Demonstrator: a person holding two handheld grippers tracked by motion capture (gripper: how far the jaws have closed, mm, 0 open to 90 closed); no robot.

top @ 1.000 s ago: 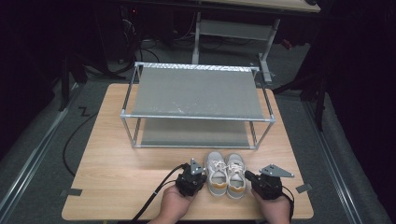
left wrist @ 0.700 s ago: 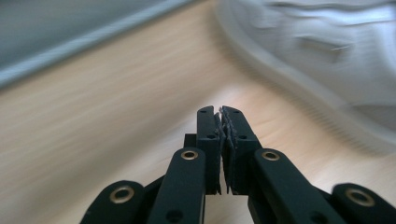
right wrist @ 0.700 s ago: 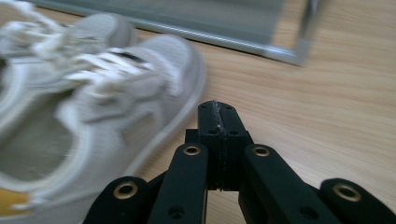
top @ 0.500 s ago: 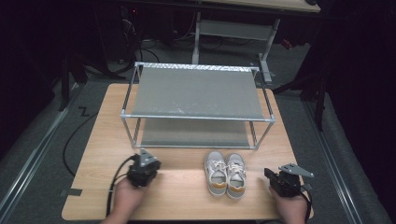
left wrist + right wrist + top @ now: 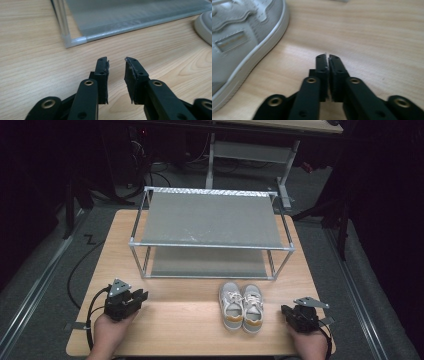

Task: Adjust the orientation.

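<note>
A pair of pale grey sneakers (image 5: 241, 306) with tan heels stands side by side on the wooden table (image 5: 190, 320), toes toward the rack. My left gripper (image 5: 142, 295) lies at the front left, far from the shoes. Its jaws (image 5: 117, 61) have just been opening and stand apart over bare wood, nothing between them. My right gripper (image 5: 286, 311) rests just right of the shoes. Its jaws (image 5: 327, 58) have just been opening by a narrow slit and hold nothing. A sneaker's white sole (image 5: 259, 42) lies to their left, apart from them.
A two-level metal rack (image 5: 210, 220) with grey shelves fills the back half of the table. Its front left corner post (image 5: 75, 40) is just ahead of my left jaws. A shoe's toe (image 5: 205, 25) shows at the far right there. Dark floor surrounds the table.
My left gripper has swung away from the sneakers to the table's front left and its jaws have parted. My right gripper has drawn slightly right of the shoes. The sneakers stayed put.
</note>
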